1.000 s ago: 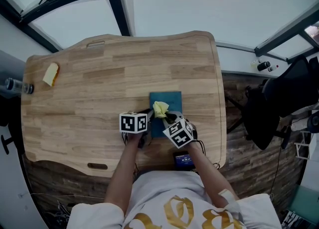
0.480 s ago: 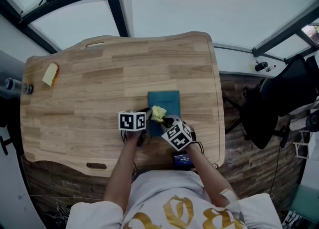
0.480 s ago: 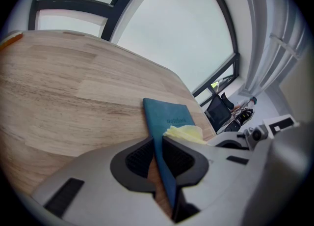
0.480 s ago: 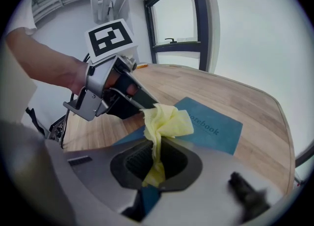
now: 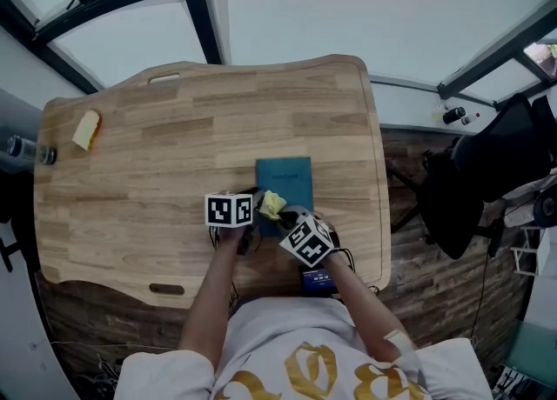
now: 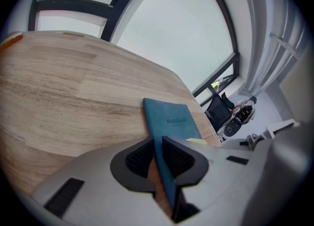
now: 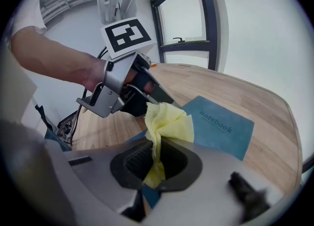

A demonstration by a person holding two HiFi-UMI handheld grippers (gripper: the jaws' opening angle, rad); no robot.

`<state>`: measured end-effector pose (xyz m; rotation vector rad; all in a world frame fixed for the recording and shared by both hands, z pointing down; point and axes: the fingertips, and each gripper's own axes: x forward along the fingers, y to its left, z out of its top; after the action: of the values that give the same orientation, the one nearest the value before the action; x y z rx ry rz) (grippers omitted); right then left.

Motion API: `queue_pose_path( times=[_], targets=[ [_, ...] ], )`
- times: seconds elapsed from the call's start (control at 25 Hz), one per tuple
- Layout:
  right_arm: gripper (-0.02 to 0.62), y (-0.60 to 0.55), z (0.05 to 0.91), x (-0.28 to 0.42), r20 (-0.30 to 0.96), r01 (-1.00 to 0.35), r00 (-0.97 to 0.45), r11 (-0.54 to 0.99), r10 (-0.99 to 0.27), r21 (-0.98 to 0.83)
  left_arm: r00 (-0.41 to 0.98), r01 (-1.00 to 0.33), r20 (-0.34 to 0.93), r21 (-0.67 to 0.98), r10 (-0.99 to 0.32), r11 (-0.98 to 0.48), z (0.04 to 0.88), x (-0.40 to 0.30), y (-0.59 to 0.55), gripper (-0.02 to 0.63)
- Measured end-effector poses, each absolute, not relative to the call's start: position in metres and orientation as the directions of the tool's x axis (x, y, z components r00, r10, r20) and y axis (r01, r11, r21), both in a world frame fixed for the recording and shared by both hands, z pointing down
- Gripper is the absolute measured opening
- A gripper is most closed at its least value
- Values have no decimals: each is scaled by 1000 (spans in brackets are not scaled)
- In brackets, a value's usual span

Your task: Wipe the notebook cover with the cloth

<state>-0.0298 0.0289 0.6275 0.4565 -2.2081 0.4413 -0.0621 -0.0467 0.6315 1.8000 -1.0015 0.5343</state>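
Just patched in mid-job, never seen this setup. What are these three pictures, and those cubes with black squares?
No robot: a person holds a two-jaw tool in each hand; the marked cubes belong to them. One picture looks down from the person's head; the others ride on each tool. The left tool is shut on the edge of the blue notebook lying on the wooden table. The right tool is shut on the yellow cloth, over the cover.

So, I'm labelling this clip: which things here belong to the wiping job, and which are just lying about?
In the job: notebook, clamped by the left gripper; cloth, held in the right gripper.
Lying about: yellow item, bottle, blue device, chair.
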Motion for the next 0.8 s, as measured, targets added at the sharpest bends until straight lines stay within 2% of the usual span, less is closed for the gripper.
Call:
queue_pose_path(
  times=[0.4, 0.8],
  targets=[
    [37, 57, 627, -39, 764, -364, -640, 909, -84, -206, 564, -822, 723, 535, -399, -193, 631, -62, -45, 67],
    [37, 54, 627, -31, 770, -382, -632, 901, -92, -206, 564, -823, 723, 534, -399, -194, 631, -62, -46, 67]
  ],
)
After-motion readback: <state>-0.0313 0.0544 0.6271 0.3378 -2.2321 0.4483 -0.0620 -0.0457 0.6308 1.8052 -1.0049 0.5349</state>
